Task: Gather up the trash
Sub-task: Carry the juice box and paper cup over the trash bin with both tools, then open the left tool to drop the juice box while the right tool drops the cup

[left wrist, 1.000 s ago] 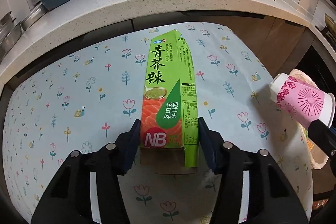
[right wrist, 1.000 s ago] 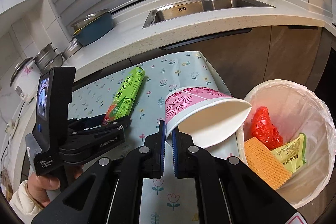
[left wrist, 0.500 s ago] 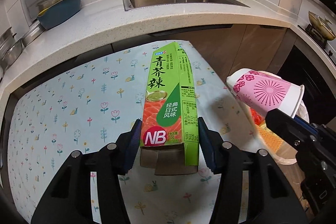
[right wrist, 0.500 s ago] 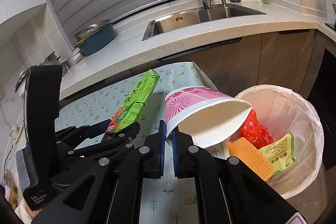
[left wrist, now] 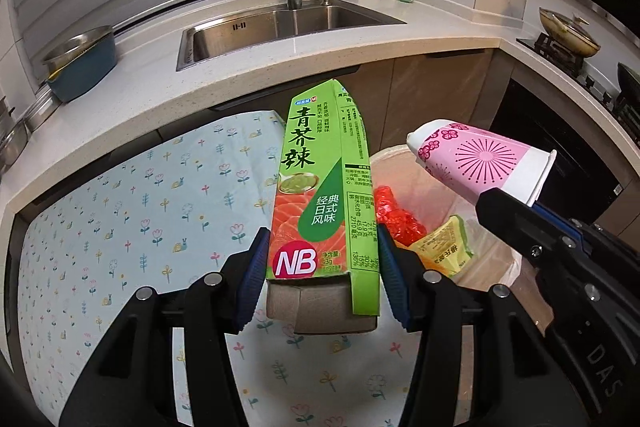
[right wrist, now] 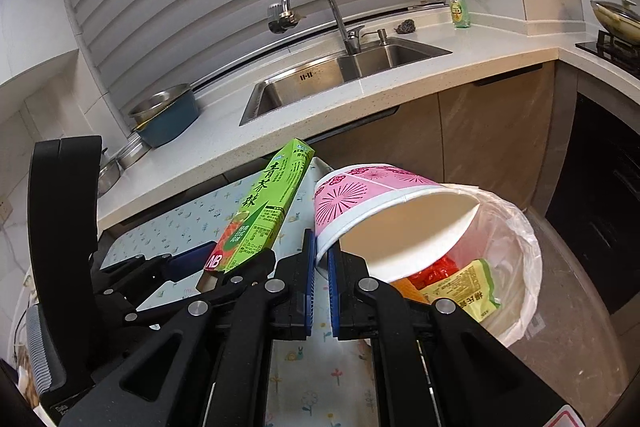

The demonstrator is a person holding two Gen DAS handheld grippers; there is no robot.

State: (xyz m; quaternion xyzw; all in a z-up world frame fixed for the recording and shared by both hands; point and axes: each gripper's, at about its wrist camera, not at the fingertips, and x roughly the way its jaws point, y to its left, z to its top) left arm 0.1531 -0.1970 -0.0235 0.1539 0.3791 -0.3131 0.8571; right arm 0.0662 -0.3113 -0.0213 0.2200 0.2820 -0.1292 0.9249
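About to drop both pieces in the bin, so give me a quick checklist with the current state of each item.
1. Left tongs gripping the green box by both sides: ok.
2. Right tongs pinching the rim of the pink cup: ok.
3. Cup over the bin: partly; its open mouth overlaps the near rim, its base is toward the table. Not ok yet.
4. Box over the bin: not ok; it hangs over the table's edge, beside the bin.
5. Room in the bin: ok; a few wrappers at the bottom.
6. Cup empty: ok; the inside looks clean.
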